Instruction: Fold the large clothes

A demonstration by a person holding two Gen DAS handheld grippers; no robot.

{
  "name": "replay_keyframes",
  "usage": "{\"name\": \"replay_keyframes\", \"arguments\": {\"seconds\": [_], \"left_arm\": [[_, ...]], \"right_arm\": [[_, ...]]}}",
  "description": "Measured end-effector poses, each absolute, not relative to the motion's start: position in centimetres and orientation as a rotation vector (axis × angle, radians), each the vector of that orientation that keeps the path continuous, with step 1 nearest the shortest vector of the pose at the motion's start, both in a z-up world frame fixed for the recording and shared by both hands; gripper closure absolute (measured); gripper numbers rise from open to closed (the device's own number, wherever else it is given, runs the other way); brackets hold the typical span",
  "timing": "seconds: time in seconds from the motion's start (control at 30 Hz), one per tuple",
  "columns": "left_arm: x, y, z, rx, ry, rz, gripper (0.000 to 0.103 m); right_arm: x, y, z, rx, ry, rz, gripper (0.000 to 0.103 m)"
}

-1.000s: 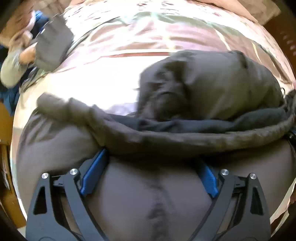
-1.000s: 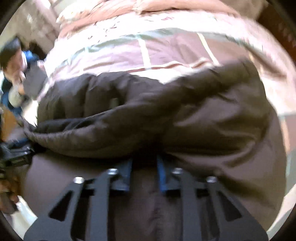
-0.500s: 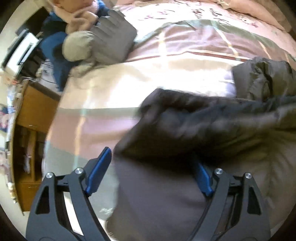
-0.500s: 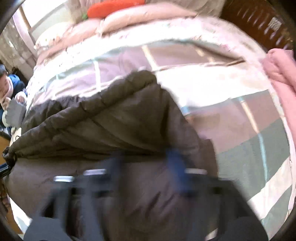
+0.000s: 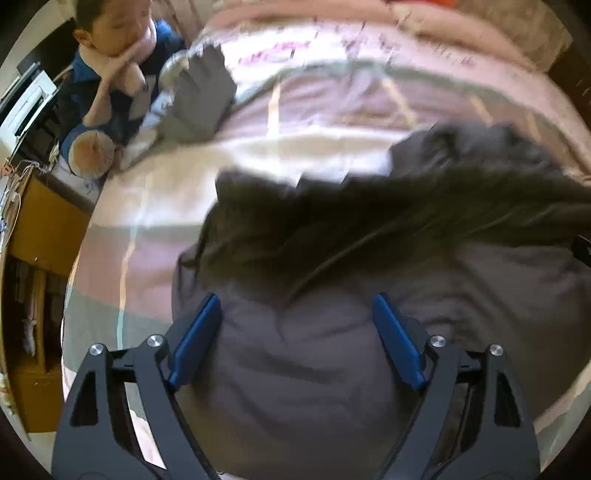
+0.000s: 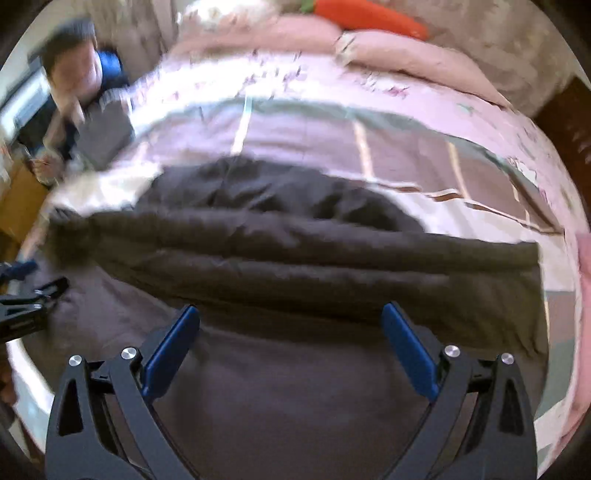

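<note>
A large dark brown padded coat (image 5: 314, 369) lies folded over on a pink and green patchwork bedspread (image 5: 295, 110); it also shows in the right wrist view (image 6: 295, 258). My left gripper (image 5: 295, 317) is open and empty, its blue pads (image 5: 195, 343) spread above the coat's left part. My right gripper (image 6: 291, 332) is open and empty above the coat's near fold. The left gripper's black frame (image 6: 29, 306) shows at the left edge of the right wrist view.
A child in blue (image 5: 110, 66) leans on the bed's far left corner beside a grey folded cloth (image 5: 199, 99). A wooden desk (image 5: 40, 221) stands left of the bed. Pink pillows (image 6: 388, 55) and an orange carrot toy (image 6: 369, 18) lie at the head.
Both grippers have let go of the coat and opened. They have risen and pulled back, so more of the bed shows. The coat's upper half now lies folded over the lower half.
</note>
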State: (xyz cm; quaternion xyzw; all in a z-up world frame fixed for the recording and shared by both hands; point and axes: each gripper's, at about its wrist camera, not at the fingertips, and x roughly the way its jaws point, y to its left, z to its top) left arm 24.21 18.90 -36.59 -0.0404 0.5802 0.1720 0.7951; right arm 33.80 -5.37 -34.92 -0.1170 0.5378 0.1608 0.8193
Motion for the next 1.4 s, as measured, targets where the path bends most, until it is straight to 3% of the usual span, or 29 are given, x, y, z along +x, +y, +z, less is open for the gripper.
{"name": "replay_keyframes", "arguments": {"seconds": [0.3,0.47,0.63,0.8,0.9,1.0,1.2,1.4], "left_arm": [[23.1,22.6,-37.2,-0.171,1.278,0.408,0.013],[20.7,25.1,-38.5,-0.231,1.317,0.429,0.005],[18.5,27.2,-38.0,-0.269,1.293,0.432,0.005],[16.9,28.0,-34.1,-0.359,1.172,0.419,0.013],[17.8,26.4,-32.7,-0.382,1.135,0.353,0.032],[20.0,23.8,-33.0,-0.367,1.160,0.288,0.041],[22.2,20.6,-35.7,-0.361,1.233,0.230,0.041],[24.4,20.5,-38.7,-0.326,1.273,0.256,0.036]], "right_arm": [[36.9,-4.7,-39.1,-0.200,1.213,0.264,0.001],[36.6,-5.4,-38.5,-0.198,1.264,0.288,0.001],[36.6,-14.2,-36.7,-0.141,1.212,0.053,0.001],[35.9,-21.2,-34.7,-0.022,1.163,-0.080,0.001],[35.3,-18.0,-33.0,-0.012,1.108,0.057,0.001],[35.8,-12.5,-33.1,-0.045,1.135,0.174,0.001],[36.4,-3.9,-35.7,-0.129,1.204,0.256,0.001],[37.8,-3.7,-38.0,-0.147,1.217,0.225,0.001]]}}
